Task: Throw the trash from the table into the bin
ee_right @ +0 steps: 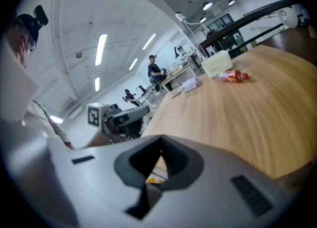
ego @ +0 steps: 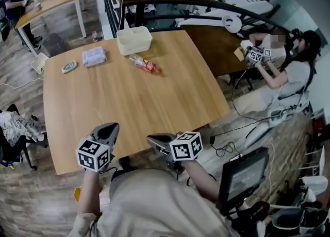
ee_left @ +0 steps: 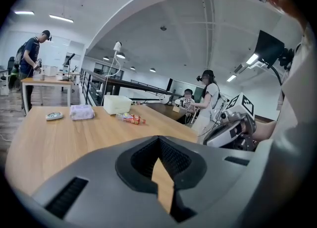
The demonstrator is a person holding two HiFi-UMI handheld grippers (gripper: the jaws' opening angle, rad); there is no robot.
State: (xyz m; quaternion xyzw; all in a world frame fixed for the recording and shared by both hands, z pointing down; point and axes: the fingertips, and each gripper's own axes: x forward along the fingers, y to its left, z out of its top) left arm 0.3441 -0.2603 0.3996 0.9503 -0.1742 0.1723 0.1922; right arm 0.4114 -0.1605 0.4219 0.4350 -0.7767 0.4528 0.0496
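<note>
A red and yellow snack wrapper (ego: 146, 65) lies on the far half of the wooden table (ego: 129, 107), just in front of a white open box (ego: 134, 40). The same wrapper (ee_left: 131, 118) shows in the left gripper view and, as the wrapper (ee_right: 234, 76), in the right gripper view. My left gripper (ego: 107, 129) and right gripper (ego: 154, 140) hover side by side at the table's near edge, far from the wrapper. Both are shut with nothing between the jaws. In its own view the left gripper (ee_left: 159, 147) points across the table; the right gripper (ee_right: 158, 158) is rolled to one side.
A purple tissue pack (ego: 94, 55) and a small oval device (ego: 69, 66) lie at the far left of the table. A seated person (ego: 291, 71) with grippers is to the right, a monitor (ego: 242, 176) at the near right, and another table (ego: 49, 4) at the far left.
</note>
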